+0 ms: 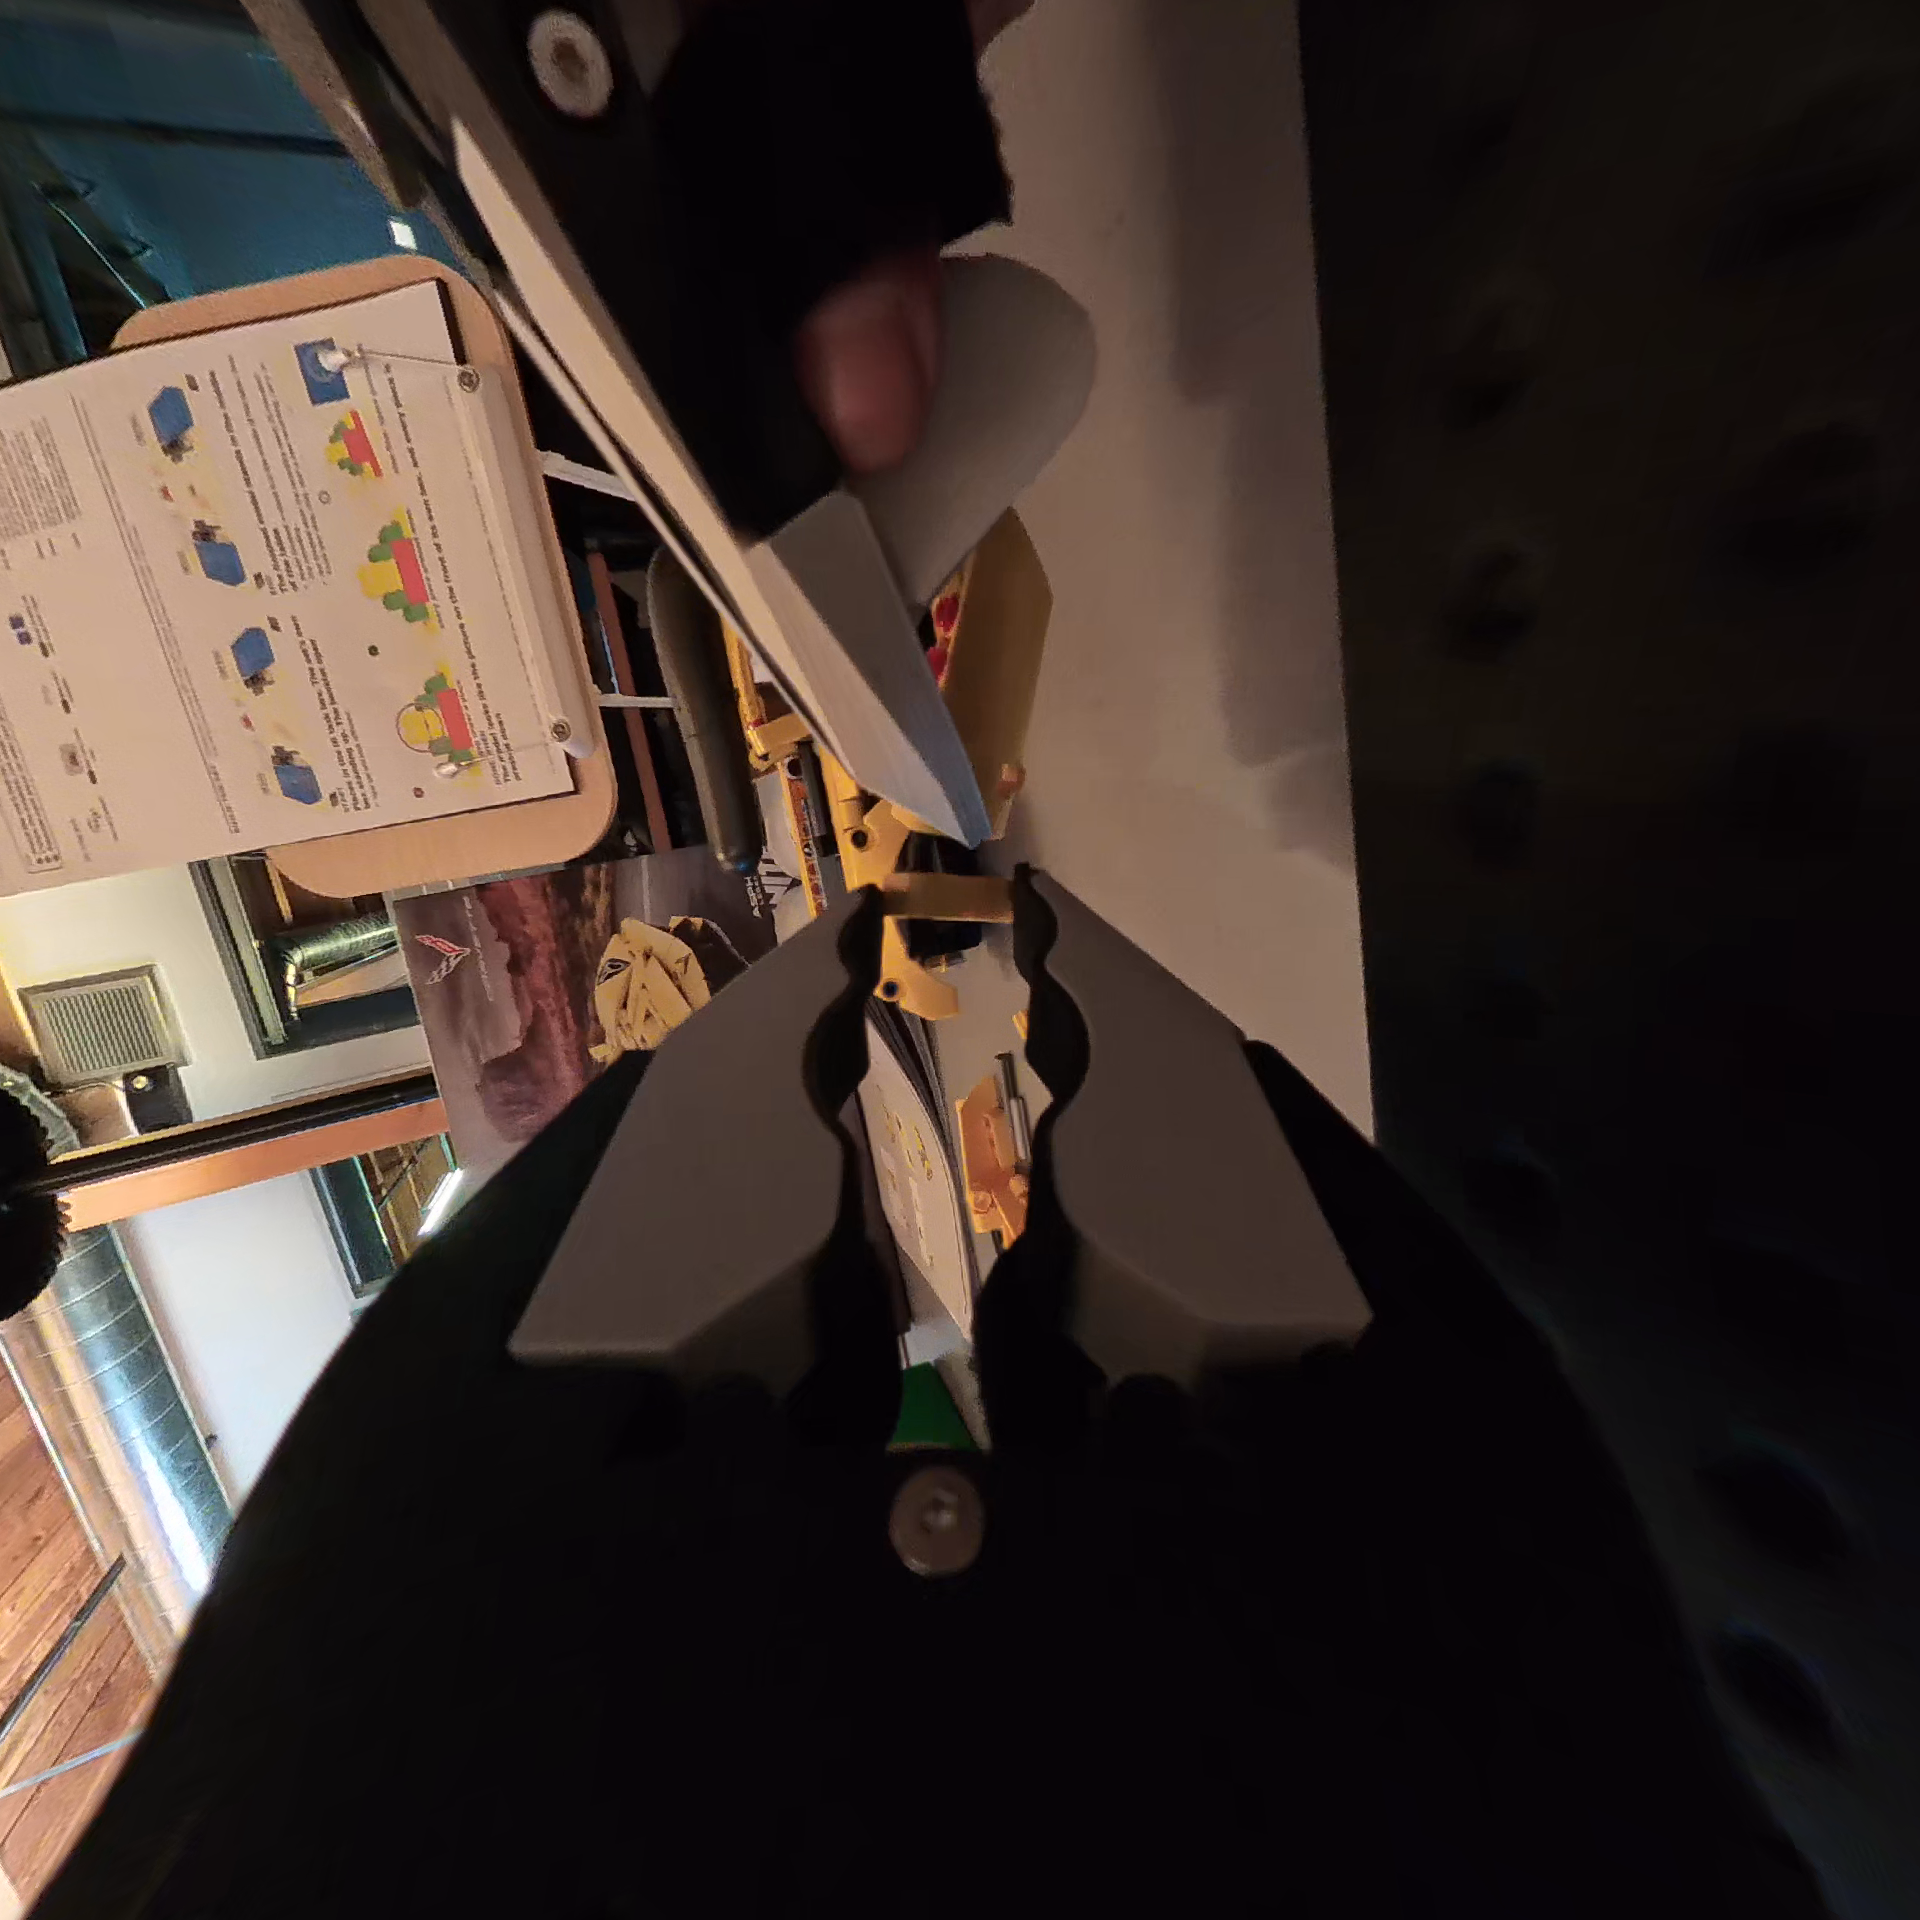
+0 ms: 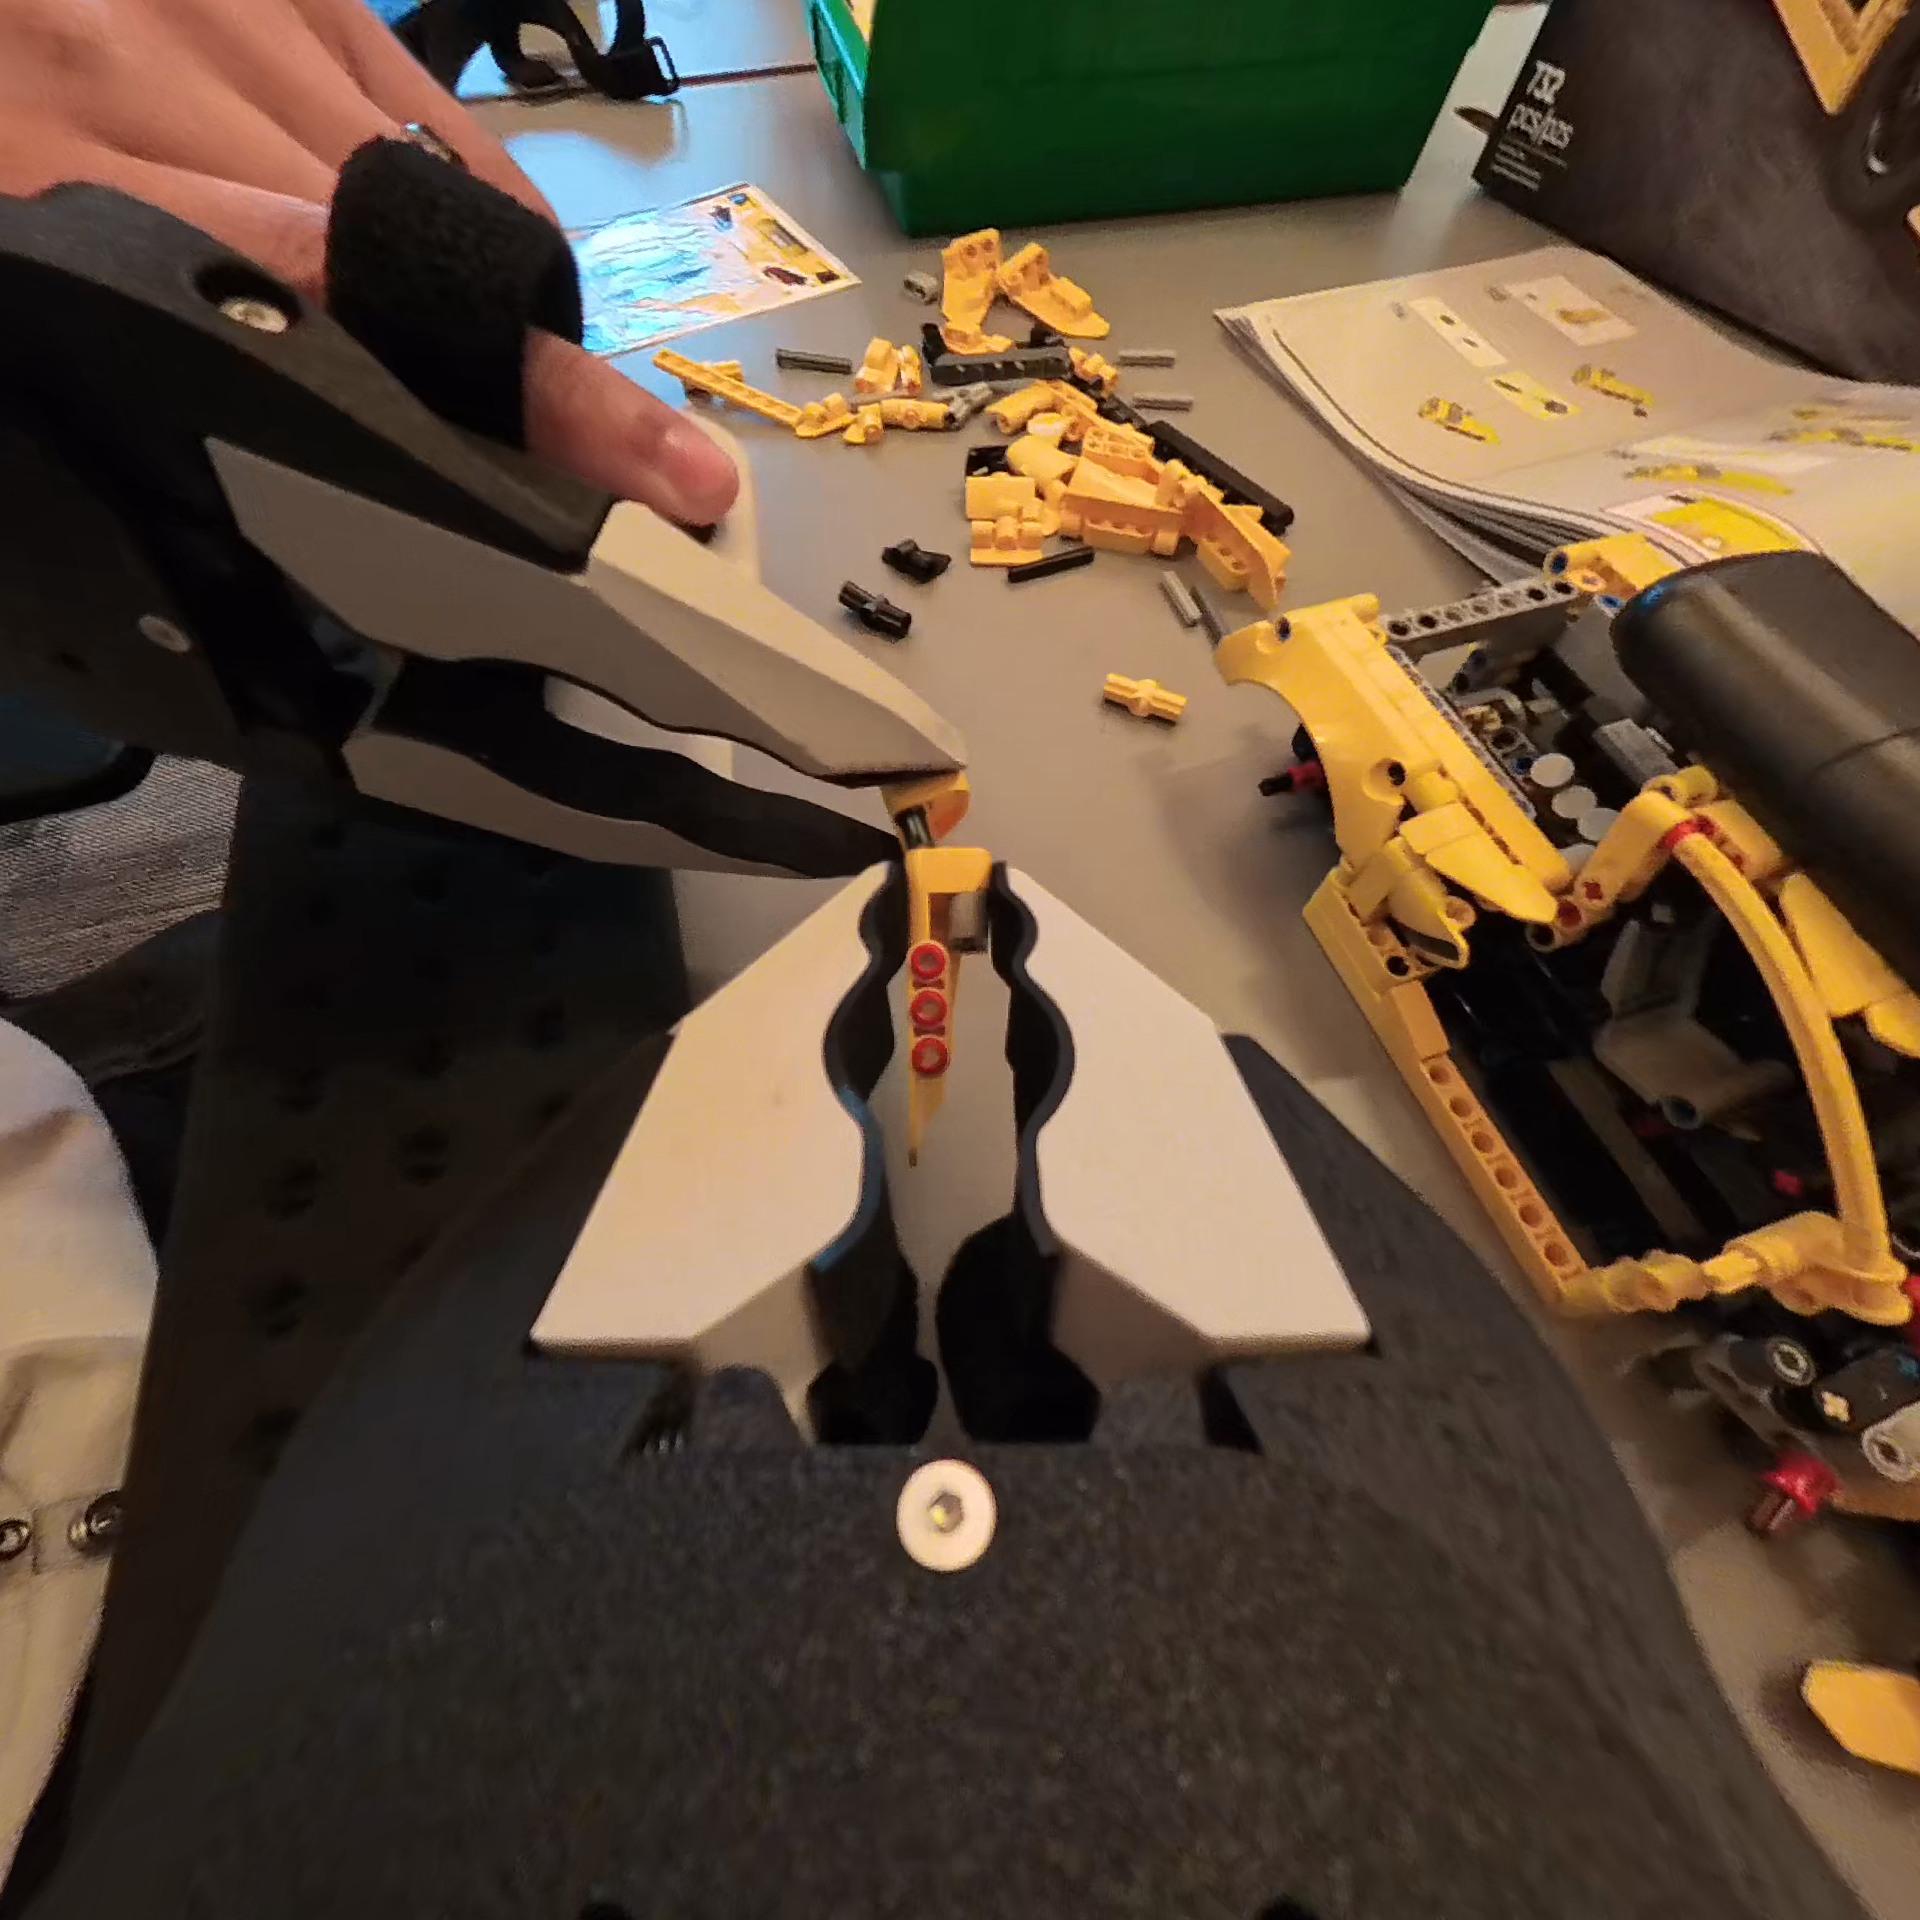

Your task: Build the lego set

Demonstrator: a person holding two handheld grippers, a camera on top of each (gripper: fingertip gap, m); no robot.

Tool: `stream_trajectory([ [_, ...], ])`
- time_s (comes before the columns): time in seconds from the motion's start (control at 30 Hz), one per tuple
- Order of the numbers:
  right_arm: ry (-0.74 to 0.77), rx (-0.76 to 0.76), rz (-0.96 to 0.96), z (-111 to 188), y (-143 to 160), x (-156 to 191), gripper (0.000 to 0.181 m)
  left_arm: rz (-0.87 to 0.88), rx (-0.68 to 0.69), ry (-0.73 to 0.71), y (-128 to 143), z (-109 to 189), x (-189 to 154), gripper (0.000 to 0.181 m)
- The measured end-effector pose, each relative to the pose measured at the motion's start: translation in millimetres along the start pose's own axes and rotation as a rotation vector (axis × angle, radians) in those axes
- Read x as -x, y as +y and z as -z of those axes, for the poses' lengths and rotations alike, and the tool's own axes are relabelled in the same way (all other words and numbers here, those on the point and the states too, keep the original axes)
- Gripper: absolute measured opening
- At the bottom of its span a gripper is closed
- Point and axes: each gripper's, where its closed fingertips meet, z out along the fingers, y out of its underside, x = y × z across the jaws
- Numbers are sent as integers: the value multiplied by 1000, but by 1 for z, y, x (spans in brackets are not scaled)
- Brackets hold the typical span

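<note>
Item: yellow liftarm with red pins (image 2: 928,997), frame centre, pinched at the tips of the right gripper (image 2: 943,883). Small yellow connector (image 2: 935,805) is clamped by the left gripper (image 2: 920,805), entering from upper left. Risk judged: misaligned axle, dropped piece.

- The right gripper (image 2: 943,883) has grey fingers with black wavy pads and a black speckled body.
- The piece (image 2: 928,997) between its fingers is yellow with three red rings.
- The left gripper (image 2: 914,821) is also grey and black.
- The half-built car (image 2: 1558,935) is yellow, black and grey, with small red pins.
- The loose pieces (image 2: 1039,436) are mostly yellow, some black or grey.
- The bin (image 2: 1122,94) is green.
- The table (image 2: 1039,758) is plain grey.
</note>
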Motion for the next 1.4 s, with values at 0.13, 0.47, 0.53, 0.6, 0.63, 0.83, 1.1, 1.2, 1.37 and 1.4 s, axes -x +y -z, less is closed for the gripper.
stream_trajectory([
  [0.13, 15, 31, 31, -2, 5, 0, 14, 8, -5, 30, 0, -1, -6, 24],
  [0.47, 35, 112, 77, -8, 22, -2, 14, 614, -125, 531, 15, 3, -50, 25],
  [0.53, 35, 122, 86, -9, 24, -2, 14, 753, -159, 632, 13, 6, -52, 26],
  [0.6, 32, 130, 95, -10, 25, -1, 14, 876, -187, 701, 13, 6, -52, 26],
  [0.63, 31, 132, 96, -10, 26, 0, 14, 934, -206, 734, 13, 6, -52, 26],
  [0.83, 28, 135, 95, -10, 27, 0, 14, 1096, -261, 848, 19, 9, -49, 29],
  [1.1, 19, 144, 97, -12, 29, 1, 14, 1294, -279, 929, 26, 14, -40, 27],
  [1.2, 17, 144, 97, -11, 29, 1, 14, 1439, -264, 1050, 22, 18, -43, 31],
  [1.37, 11, 149, 103, -12, 30, 3, 14, 1573, -181, 1033, 28, 8, -42, 34],
  [1.4, 11, 149, 104, -12, 30, 3, 14, 1571, -167, 1035, 27, 7, -44, 33],
])
